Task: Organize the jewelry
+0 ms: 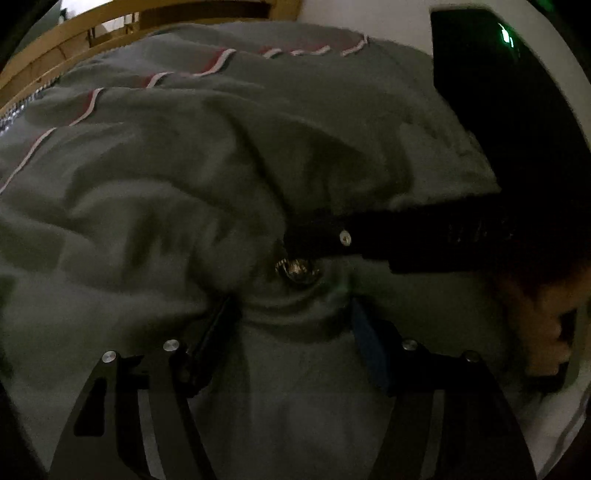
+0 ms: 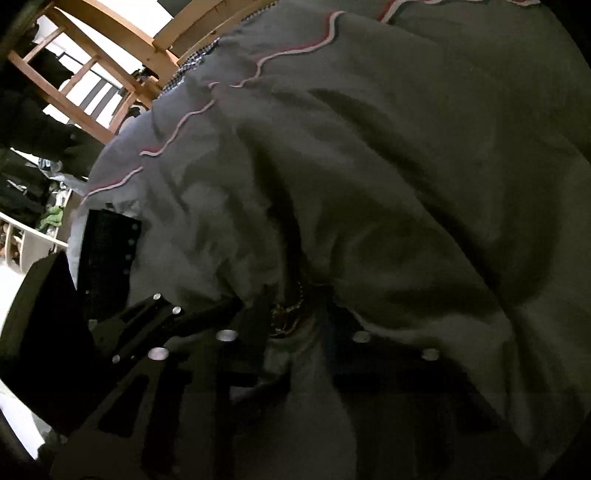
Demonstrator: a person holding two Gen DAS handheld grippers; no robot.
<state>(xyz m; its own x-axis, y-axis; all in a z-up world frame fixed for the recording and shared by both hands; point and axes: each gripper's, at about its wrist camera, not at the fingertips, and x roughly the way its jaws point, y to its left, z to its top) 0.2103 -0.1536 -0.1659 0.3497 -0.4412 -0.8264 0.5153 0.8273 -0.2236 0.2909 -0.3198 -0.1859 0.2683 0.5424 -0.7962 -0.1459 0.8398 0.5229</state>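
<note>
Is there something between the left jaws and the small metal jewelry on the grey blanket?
Nothing solid is. Only bunched blanket lies between the left gripper and the jewelry. The right gripper reaches the jewelry from the far side.

A rumpled grey blanket with wavy red and white trim fills most of the dim room. Beyond its far edge stand pale wooden chairs against a bright white wall; a wooden rail curves past.
</note>
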